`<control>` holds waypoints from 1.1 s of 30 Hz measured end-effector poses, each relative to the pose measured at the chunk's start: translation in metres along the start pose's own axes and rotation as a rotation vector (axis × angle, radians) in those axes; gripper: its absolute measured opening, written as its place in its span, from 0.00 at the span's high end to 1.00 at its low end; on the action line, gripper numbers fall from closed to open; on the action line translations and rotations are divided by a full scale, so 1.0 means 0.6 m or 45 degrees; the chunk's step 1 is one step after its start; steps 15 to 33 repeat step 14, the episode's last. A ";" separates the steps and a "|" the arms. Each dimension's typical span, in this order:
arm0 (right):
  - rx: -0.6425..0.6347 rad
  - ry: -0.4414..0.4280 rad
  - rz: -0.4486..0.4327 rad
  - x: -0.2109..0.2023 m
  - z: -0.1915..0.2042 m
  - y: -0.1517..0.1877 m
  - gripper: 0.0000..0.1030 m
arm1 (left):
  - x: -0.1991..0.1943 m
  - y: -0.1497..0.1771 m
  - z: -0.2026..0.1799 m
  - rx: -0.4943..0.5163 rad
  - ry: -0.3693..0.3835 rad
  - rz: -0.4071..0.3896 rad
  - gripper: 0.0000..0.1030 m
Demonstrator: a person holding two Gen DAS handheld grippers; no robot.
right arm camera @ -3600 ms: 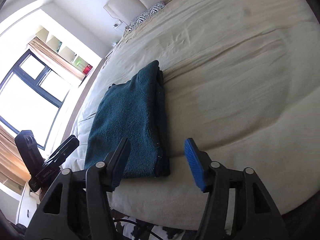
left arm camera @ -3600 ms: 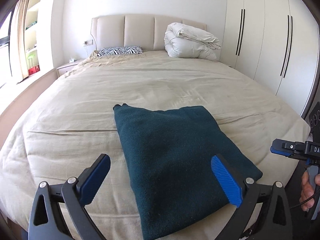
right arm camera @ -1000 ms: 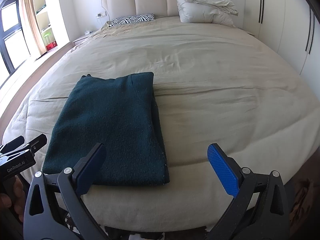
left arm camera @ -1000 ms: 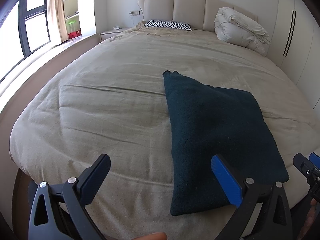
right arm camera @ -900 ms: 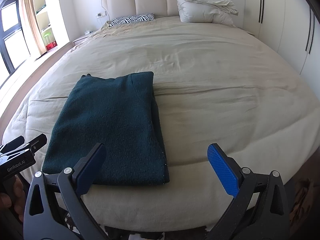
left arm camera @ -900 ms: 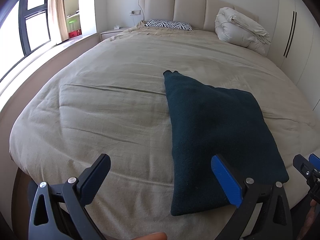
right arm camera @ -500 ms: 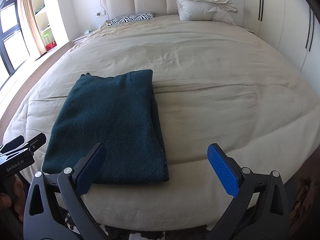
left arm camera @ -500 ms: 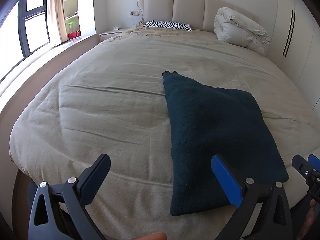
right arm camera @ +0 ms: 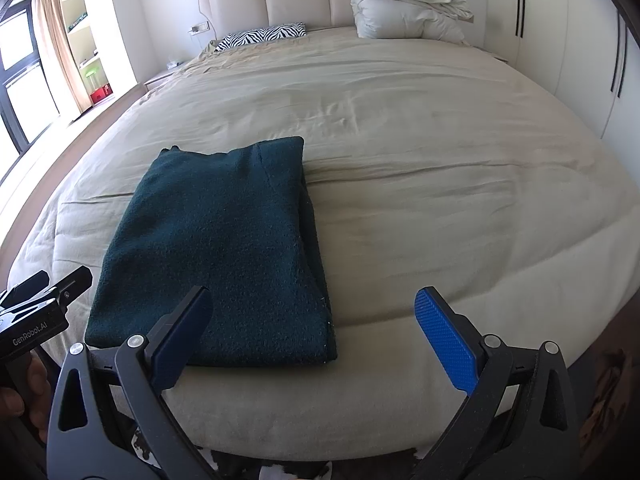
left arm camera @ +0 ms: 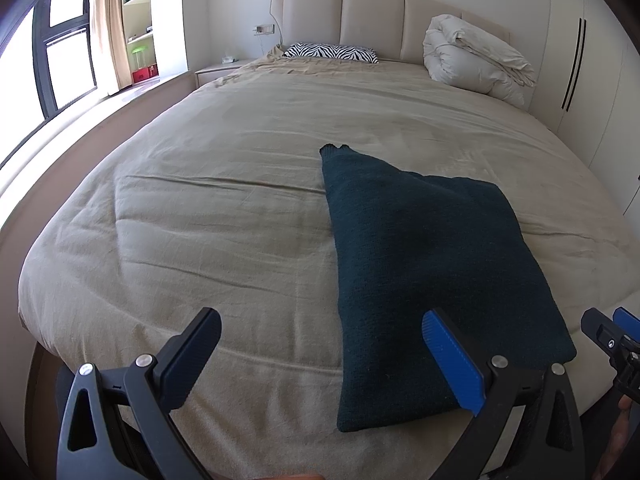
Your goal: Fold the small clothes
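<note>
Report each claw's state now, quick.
Left claw: open, holding nothing, short of the green sweater.
Right claw: open, holding nothing, over the bed edge.

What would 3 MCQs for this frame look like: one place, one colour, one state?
1. Where does the folded garment lie?
A. by the headboard
B. near the foot edge of the bed
C. on the floor

2. Its colour?
A. dark teal
B. red
C. white

3. State of the left gripper and right gripper?
A. both shut on cloth
B. one open, one shut
C. both open, holding nothing

Key: B, it sits close to the near edge; A, the knit is dark teal; C, both pairs of fingers are spread with nothing between them.
</note>
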State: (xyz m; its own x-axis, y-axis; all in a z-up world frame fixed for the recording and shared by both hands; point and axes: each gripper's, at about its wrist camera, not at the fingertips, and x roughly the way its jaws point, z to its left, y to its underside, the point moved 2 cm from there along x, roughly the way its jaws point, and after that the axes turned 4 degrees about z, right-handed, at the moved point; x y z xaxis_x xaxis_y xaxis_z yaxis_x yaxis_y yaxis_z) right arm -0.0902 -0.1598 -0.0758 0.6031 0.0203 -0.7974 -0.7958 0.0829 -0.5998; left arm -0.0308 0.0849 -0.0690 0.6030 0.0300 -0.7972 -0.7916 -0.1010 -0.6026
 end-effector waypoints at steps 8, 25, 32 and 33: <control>0.005 -0.004 0.001 0.001 -0.001 0.001 0.00 | 0.003 -0.001 0.002 0.003 0.004 0.007 0.00; 0.008 -0.006 0.003 0.002 -0.001 0.001 0.00 | 0.007 0.002 0.002 0.007 0.014 0.014 0.00; 0.008 -0.006 0.003 0.002 -0.001 0.001 0.00 | 0.007 0.002 0.002 0.007 0.014 0.014 0.00; 0.008 -0.006 0.003 0.002 -0.001 0.001 0.00 | 0.007 0.002 0.002 0.007 0.014 0.014 0.00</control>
